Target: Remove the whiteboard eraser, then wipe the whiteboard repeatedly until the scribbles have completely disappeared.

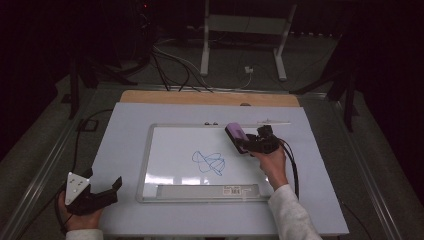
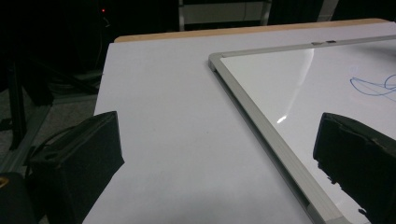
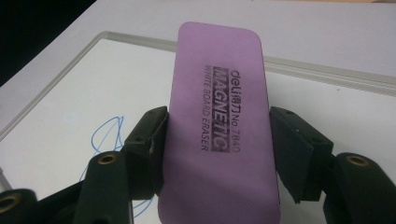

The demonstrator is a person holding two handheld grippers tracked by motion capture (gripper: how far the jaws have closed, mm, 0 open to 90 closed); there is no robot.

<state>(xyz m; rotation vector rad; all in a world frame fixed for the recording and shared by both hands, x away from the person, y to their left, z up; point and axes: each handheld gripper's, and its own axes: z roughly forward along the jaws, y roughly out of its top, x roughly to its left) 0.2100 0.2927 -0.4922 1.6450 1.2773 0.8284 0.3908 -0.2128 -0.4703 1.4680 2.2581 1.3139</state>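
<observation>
A whiteboard with a silver frame lies flat on the table, a blue scribble near its middle. My right gripper is shut on a purple magnetic board eraser over the board's upper right part. In the right gripper view the eraser sits lengthwise between both pads, with the scribble beyond it to the left. My left gripper rests open by the table's front left corner, nothing between its jaws; its own view looks along the board's left frame edge.
A grey tray strip with a barcode label runs along the board's front edge. A thin pen-like object lies just past the board's far right corner. The white table top has free room left of the board. Cables and a stand base lie on the floor beyond.
</observation>
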